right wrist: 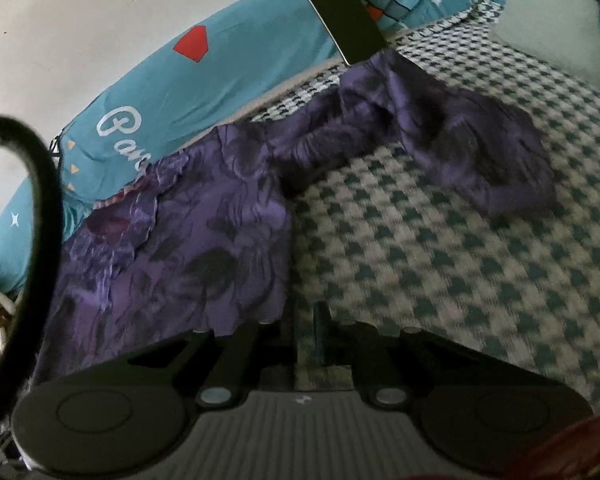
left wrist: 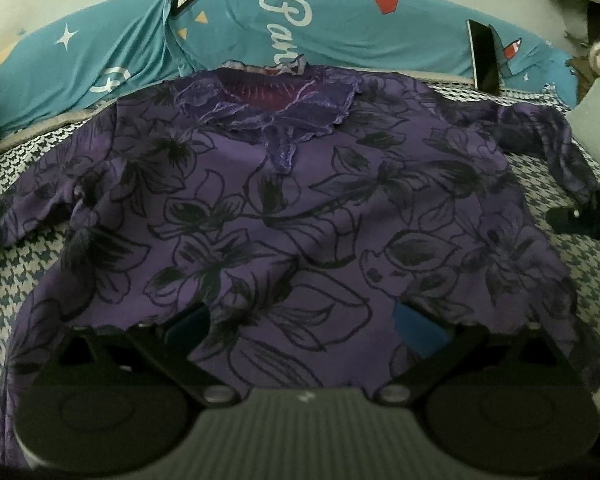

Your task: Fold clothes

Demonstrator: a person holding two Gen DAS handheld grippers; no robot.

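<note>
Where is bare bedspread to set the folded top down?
Free: the checked bedspread right of the purple top, below its right sleeve. A narrower strip lies under the left sleeve. Crowded by the teal pillow and phone.

Purple shirt (left wrist: 300,208) with black flowers lies spread face-up across mid-frame, lace collar toward the top, sleeves out.

Probably a home bedroom: a houndstooth bedsheet (left wrist: 560,280), a teal printed pillow (left wrist: 140,52), a phone (left wrist: 485,56) propped against it.
</note>
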